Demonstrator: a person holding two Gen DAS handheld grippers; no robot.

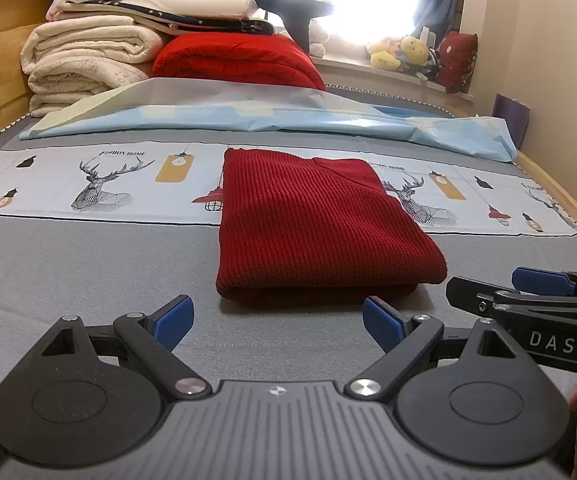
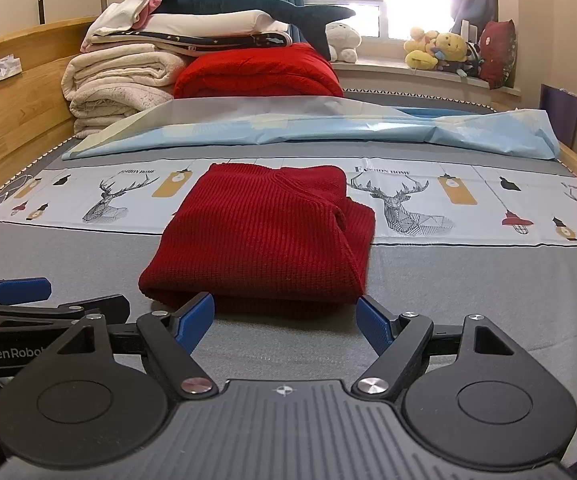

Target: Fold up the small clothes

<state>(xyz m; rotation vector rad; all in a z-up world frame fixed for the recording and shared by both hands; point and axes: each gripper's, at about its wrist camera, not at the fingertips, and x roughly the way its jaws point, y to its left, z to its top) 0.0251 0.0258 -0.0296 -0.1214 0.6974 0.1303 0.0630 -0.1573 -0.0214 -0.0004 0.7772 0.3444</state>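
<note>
Inspector A: Surface?

Inspector B: Grey mattress (image 1: 88,264) with a deer-print white sheet (image 1: 100,178) across it. A folded dark-red ribbed knit sweater (image 1: 308,224) lies flat, its far half on the sheet, long axis running away from the cameras, folded edge nearest.

Inspector A: Claws?

Inspector B: Left gripper (image 1: 278,322) and right gripper (image 2: 286,320) both spread apart, empty, just short of the near edge.
</note>
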